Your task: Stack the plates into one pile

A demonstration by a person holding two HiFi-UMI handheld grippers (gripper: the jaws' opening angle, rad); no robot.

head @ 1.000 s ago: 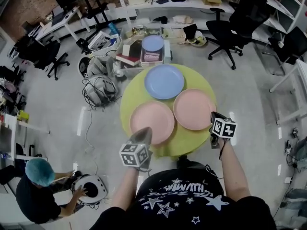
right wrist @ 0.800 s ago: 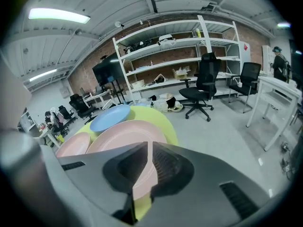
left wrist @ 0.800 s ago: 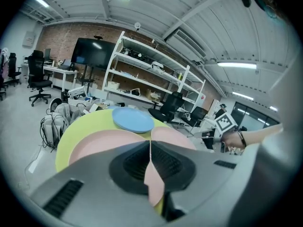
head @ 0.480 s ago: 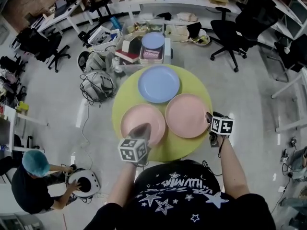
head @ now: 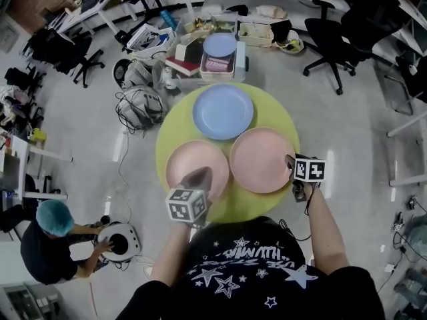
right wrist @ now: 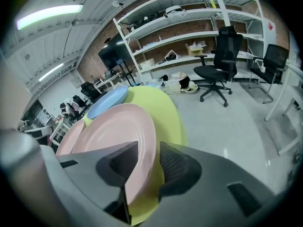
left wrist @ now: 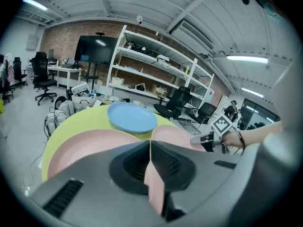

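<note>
Three plates lie apart on the round yellow-green table (head: 167,139): a blue plate (head: 223,112) at the far side, a left pink plate (head: 193,165) and a right pink plate (head: 260,159). My left gripper (head: 199,175) hovers over the near rim of the left pink plate (left wrist: 80,143). The jaws of the left gripper (left wrist: 150,143) are shut and hold nothing. My right gripper (head: 289,162) is at the right pink plate's right rim. The right gripper (right wrist: 147,150) stands open with the right pink plate (right wrist: 118,131) between its jaws, which have just sprung wide and closed a little.
Beyond the table stand crates (head: 207,62) with another blue plate (head: 219,45) on top, a heap of cables (head: 140,105) and an office chair (head: 347,25). A person in a teal cap (head: 53,217) crouches at the lower left by a round white device (head: 119,243).
Both grippers have edged forward towards the pink plates. The right one has dipped down to the rim of the right pink plate. The plates have not moved.
</note>
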